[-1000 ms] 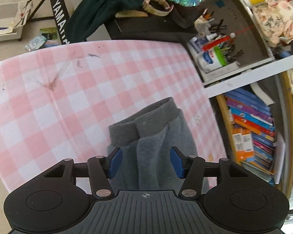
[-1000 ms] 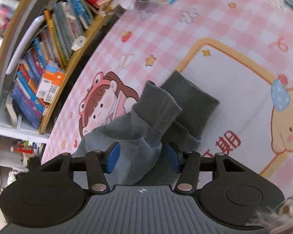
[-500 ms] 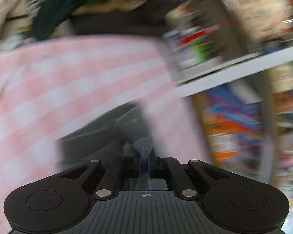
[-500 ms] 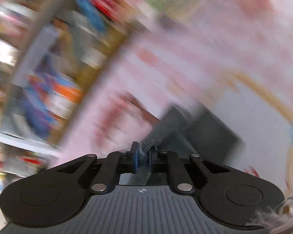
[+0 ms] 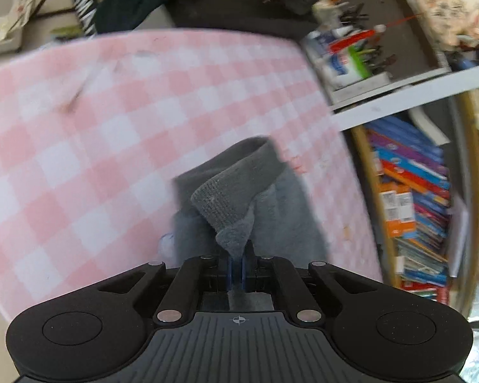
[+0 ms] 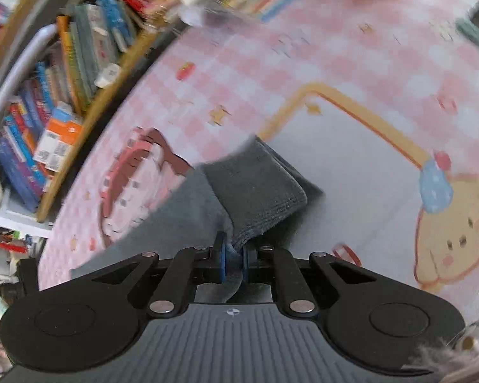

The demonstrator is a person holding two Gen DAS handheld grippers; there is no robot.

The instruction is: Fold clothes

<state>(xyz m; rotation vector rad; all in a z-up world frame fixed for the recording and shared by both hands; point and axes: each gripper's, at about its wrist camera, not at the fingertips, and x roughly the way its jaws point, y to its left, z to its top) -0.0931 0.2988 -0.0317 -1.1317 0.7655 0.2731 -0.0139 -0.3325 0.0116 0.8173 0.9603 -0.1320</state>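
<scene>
Both pairs of jaws, apart a second ago, now pinch grey cloth. The left gripper (image 5: 236, 266) clamps one ribbed cuff of the grey garment (image 5: 239, 198), the right gripper (image 6: 232, 263) the other. The garment lies on the pink checked table (image 5: 79, 134). With both cuffs gripped, the fold can likely begin.

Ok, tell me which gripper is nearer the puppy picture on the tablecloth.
Right. The right gripper, shut on the grey garment, has the puppy picture close beside it; the left gripper grips the garment over plain checks, picture out of view.
</scene>
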